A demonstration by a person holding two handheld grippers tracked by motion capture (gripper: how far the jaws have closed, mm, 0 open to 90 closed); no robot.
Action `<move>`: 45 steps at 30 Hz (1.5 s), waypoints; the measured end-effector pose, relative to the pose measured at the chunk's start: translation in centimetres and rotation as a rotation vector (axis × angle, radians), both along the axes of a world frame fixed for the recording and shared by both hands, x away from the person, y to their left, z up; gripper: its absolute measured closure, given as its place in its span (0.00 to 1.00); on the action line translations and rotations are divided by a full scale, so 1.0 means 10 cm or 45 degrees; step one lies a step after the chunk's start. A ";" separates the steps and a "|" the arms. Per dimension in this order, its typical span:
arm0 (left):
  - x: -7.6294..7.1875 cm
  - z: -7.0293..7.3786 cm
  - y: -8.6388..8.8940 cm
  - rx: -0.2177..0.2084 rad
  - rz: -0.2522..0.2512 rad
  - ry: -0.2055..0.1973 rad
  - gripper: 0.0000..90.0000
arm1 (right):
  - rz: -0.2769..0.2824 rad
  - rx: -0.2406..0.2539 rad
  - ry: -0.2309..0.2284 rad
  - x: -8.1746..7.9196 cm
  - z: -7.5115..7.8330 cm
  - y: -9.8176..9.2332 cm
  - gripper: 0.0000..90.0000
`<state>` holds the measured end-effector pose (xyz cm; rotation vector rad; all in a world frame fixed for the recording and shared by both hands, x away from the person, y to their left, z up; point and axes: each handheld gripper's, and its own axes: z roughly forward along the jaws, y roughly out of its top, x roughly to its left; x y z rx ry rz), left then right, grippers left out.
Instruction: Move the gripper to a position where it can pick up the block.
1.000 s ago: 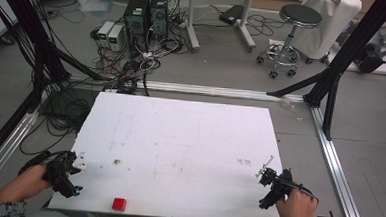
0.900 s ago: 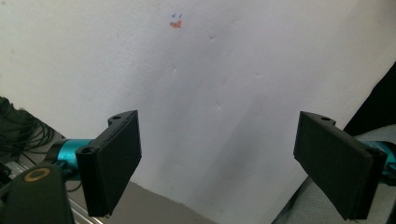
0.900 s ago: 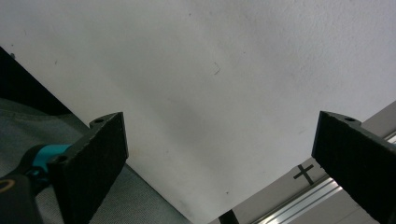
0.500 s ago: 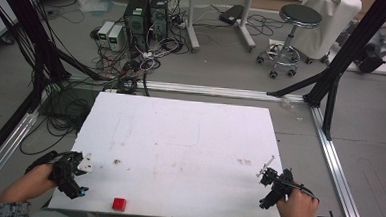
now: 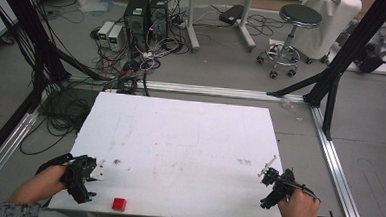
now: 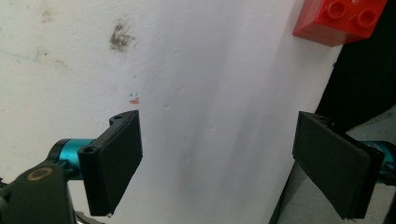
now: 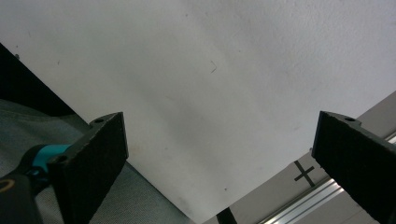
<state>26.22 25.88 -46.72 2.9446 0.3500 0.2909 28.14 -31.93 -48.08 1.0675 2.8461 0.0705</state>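
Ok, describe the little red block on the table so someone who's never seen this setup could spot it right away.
Start at the big white table and go to its near edge, on the person's left. The red block sits there by itself, just right of the left gripper. It is the one brightly coloured thing on the board, small and square, with round studs on top.

We see even, diffuse overhead light with only faint shadows, the white tabletop bright but not blown out, the high view soft and low-res, both gripper views slightly blurred.
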 end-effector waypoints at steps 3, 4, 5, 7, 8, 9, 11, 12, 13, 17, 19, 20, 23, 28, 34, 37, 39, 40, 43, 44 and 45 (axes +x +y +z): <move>-0.01 -0.01 -0.08 0.025 -0.045 0.004 0.18 | -0.002 -0.001 0.002 0.00 0.00 0.00 0.03; -0.02 -0.01 -0.11 0.030 -0.062 0.008 0.19 | -0.001 -0.002 0.000 0.00 0.00 0.00 0.03; -0.02 -0.02 -0.14 0.032 -0.074 0.011 0.19 | -0.001 -0.002 0.000 0.00 0.00 0.00 0.03; -0.03 -0.03 -0.18 0.049 -0.109 0.017 0.20 | 0.000 -0.001 0.004 0.00 0.00 0.00 0.03; -0.04 -0.04 -0.24 0.060 -0.136 0.016 0.21 | 0.001 -0.002 0.003 0.00 0.00 0.01 0.03; -0.04 -0.04 -0.24 0.060 -0.136 0.016 0.21 | 0.001 -0.002 0.003 0.00 0.00 0.01 0.03; -0.06 -0.06 -0.29 0.070 -0.155 0.021 0.22 | 0.000 -0.001 0.002 0.00 0.00 0.01 0.03; -0.07 -0.08 -0.33 0.081 -0.181 0.032 0.22 | -0.001 -0.001 0.002 0.00 0.00 0.01 0.03; -0.07 -0.08 -0.33 0.081 -0.181 0.032 0.23 | -0.001 -0.001 0.002 0.00 0.00 0.01 0.03; -0.09 -0.09 -0.40 0.085 -0.221 0.052 0.23 | 0.001 -0.002 0.007 0.00 0.00 0.01 0.03; -0.11 -0.10 -0.44 0.101 -0.238 0.057 0.23 | 0.002 -0.002 0.008 0.00 0.00 0.01 0.03; -0.12 -0.12 -0.47 0.099 -0.249 0.060 0.23 | 0.008 -0.005 0.013 0.00 -0.01 0.01 0.03; -0.12 -0.12 -0.51 0.100 -0.262 0.061 0.23 | 0.008 -0.004 0.015 0.00 -0.01 0.01 0.03; -0.14 -0.15 -0.58 0.116 -0.278 0.071 0.23 | 0.007 -0.006 0.015 0.00 -0.01 0.01 0.03; -0.18 -0.17 -0.67 0.100 -0.309 0.107 0.23 | 0.006 -0.003 0.013 0.00 -0.01 0.01 0.03; -0.20 -0.18 -0.70 0.094 -0.322 0.113 0.23 | 0.009 -0.004 0.013 0.00 -0.01 0.01 0.03; -0.21 -0.20 -0.73 0.099 -0.330 0.123 0.23 | 0.007 -0.002 0.012 0.00 -0.01 0.01 0.03; -0.22 -0.22 -0.75 0.101 -0.340 0.128 0.23 | 0.004 -0.002 0.013 -0.01 -0.01 0.01 0.03; -0.23 -0.23 -0.77 0.116 -0.347 0.135 0.23 | 0.004 -0.001 0.015 0.00 -0.01 0.01 0.03; -0.23 -0.25 -0.78 0.118 -0.355 0.140 0.23 | 0.006 0.000 0.015 0.00 -0.02 0.01 0.03; -0.23 -0.25 -0.78 0.118 -0.355 0.140 0.23 | 0.006 0.000 0.015 0.00 -0.02 0.01 0.03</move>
